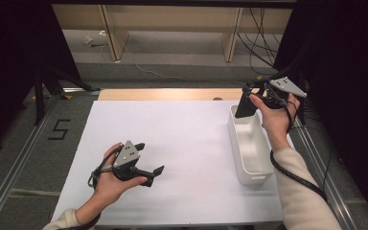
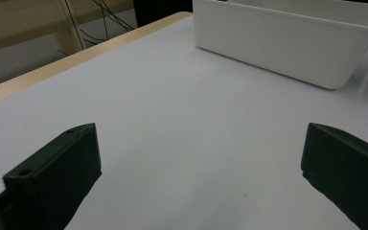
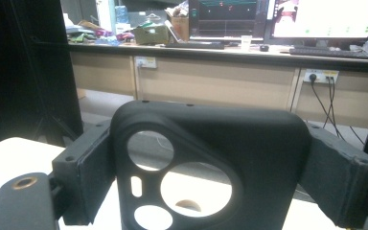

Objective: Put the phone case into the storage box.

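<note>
Clamped between the fingers (image 3: 84,167) of my right gripper (image 3: 211,167) is a black phone case (image 3: 206,143), pressed on both of its side edges. It is matte, with rounded corners, and its back carries a raised camera panel pierced by two large round holes, one smaller round hole and a little oblong slot, through which the bright table shows. Seen from the high view, my right gripper (image 1: 247,102) holds the case (image 1: 245,106) upright over the far end of a white rectangular bin (image 1: 249,165) that sits along the right side of the white table (image 1: 182,143). Over on the near left of the table, my left gripper (image 1: 149,159) hovers low with its jaws spread wide and nothing between them, aimed across the bare surface toward the bin (image 2: 287,43).
</note>
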Motion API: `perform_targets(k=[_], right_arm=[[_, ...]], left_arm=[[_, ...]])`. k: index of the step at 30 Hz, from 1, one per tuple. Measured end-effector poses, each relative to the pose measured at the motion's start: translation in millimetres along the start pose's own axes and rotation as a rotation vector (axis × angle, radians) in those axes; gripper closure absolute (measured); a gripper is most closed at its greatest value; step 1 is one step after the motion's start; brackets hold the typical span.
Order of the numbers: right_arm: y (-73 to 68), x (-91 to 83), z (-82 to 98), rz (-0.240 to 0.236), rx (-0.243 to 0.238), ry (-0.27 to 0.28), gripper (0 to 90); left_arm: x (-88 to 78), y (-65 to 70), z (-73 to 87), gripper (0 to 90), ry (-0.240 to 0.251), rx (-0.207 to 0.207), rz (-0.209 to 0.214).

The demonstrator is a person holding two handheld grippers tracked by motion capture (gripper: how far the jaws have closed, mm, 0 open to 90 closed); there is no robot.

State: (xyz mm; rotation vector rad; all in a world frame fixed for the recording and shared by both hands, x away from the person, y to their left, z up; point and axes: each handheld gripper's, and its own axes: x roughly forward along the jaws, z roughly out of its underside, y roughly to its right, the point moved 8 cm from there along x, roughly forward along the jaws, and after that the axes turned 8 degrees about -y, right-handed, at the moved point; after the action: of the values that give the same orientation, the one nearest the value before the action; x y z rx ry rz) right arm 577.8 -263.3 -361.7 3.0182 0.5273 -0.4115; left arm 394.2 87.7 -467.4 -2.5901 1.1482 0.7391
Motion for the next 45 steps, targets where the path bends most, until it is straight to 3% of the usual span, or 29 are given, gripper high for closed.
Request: perform_targets(k=[45], right_arm=[[2.3, 11.0, 1.9, 0.003, 0.001, -0.010, 15.0]], left_arm=[[0.4, -0.1, 0.1, 0.0, -0.001, 0.000, 0.000]])
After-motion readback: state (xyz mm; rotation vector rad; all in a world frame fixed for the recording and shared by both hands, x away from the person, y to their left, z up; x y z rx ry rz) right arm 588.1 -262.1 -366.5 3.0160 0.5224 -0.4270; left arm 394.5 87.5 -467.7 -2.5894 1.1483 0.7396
